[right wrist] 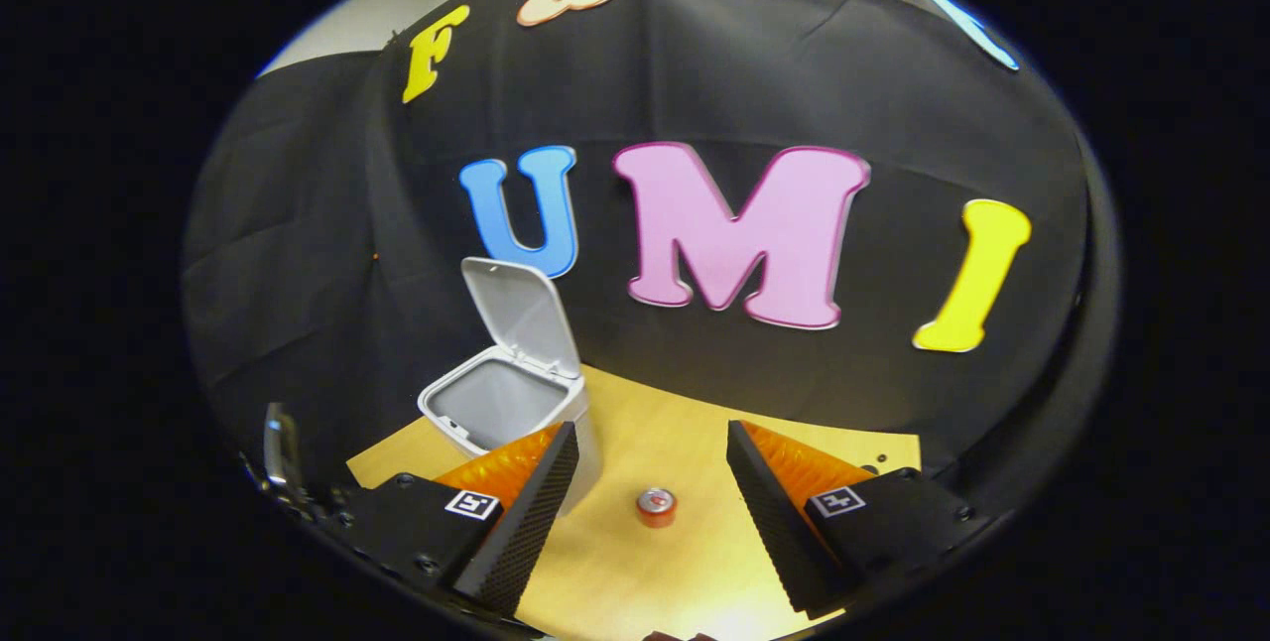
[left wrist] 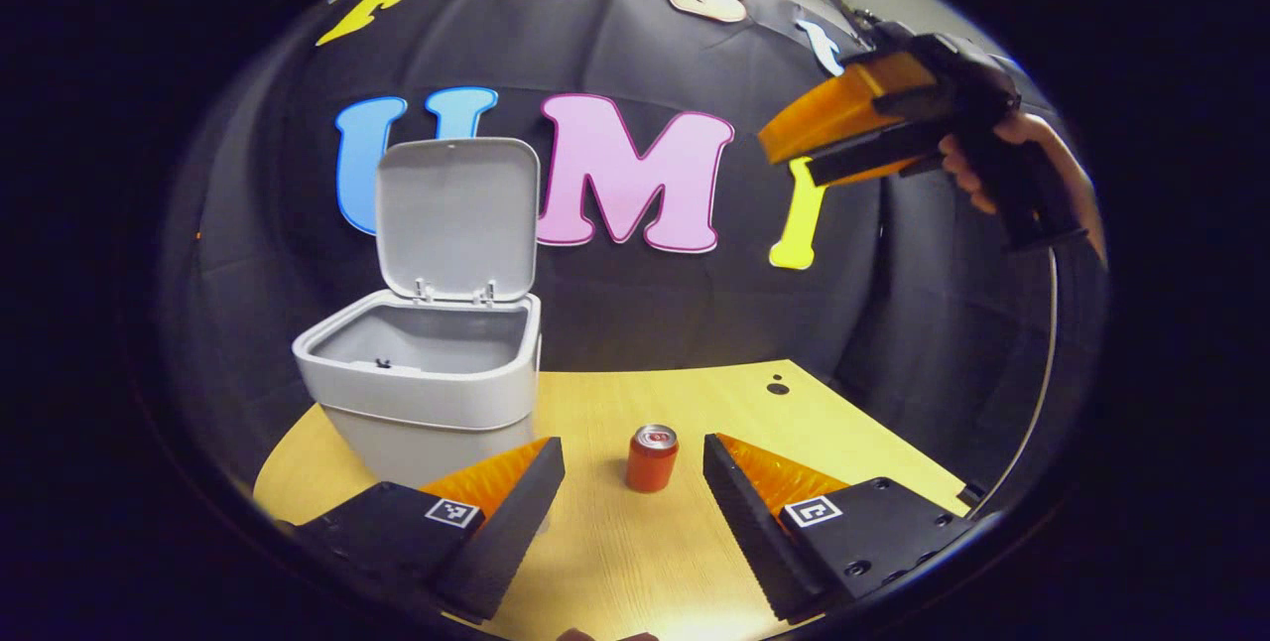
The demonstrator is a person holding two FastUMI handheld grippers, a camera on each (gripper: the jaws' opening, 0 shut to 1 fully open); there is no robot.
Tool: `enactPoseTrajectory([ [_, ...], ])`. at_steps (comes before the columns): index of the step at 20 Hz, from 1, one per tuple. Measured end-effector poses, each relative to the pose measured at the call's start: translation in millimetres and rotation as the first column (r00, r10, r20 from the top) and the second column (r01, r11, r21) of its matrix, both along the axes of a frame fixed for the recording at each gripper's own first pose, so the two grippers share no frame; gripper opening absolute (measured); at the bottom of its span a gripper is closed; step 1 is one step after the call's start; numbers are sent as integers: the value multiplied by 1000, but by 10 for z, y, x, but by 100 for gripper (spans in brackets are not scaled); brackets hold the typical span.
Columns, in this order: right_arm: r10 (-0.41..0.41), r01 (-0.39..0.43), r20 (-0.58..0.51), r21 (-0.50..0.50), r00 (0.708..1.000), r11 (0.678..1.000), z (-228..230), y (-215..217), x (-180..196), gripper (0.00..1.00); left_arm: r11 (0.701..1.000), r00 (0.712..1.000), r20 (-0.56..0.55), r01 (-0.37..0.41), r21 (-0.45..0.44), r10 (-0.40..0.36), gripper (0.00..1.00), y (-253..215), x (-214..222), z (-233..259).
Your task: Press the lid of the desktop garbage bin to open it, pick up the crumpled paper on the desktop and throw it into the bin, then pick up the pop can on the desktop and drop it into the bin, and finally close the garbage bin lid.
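Both tools are released and hold nothing. The left tool [left wrist: 633,482] hangs low with its fingers spread wide, the pop can [left wrist: 652,458] framed between them but apart from both. The right tool [right wrist: 652,482], likewise spread wide, is raised high above the tabletop [left wrist: 685,393]. The can stands upright, long axis vertical, just beside the bin [left wrist: 425,378], whose lid [left wrist: 457,219] stands open.

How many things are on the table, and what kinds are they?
Bins: 1, the garbage bin, lid up.
Cans: 1, the pop can, standing upright.
Total: 2 things on the table.
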State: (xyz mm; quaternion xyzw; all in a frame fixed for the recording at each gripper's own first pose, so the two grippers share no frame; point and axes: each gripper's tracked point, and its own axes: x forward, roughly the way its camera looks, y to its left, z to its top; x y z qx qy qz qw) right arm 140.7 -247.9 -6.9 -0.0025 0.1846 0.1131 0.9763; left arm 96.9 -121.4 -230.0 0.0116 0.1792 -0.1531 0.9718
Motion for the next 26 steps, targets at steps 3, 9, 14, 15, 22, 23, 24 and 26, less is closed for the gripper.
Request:
enactPoseTrajectory([
  [3, -86, 85, 18, 27, 996, 996, 236, -368, -259, 97, 999, 998, -44, 36, 36, -35, 95, -187, 323, -408],
  [9, -219, 215, 56, 73, 974, 974, 490, -847, -589, 96, 995, 991, -134, 25, 93, -12, 96, -384, 896, -1217],
  [14, -301, 299, 63, 47, 951, 953, 491, -1175, -656, 96, 995, 981, -191, 7, 102, 13, 96, -489, 1181, -1638],
  [15, -309, 306, 53, 53, 950, 950, 455, -1203, -665, 96, 994, 980, -196, 11, 108, 11, 96, -517, 1226, -1707],
  [22, -302, 301, 44, 21, 952, 953, 383, -1293, -630, 96, 990, 978, -205, -3, 138, 31, 95, -633, 1523, -2095],
  [23, -299, 299, 42, 11, 953, 954, 360, -1300, -637, 96, 990, 977, -211, -4, 141, 34, 96, -638, 1556, -2152],
  [24, -296, 296, 37, 3, 955, 955, 345, -1307, -644, 96, 990, 976, -213, -4, 143, 34, 96, -638, 1573, -2195],
  [26, -290, 290, 34, 1, 956, 957, 316, -1304, -647, 96, 987, 977, -206, -13, 159, 47, 95, -629, 1611, -2207],
])
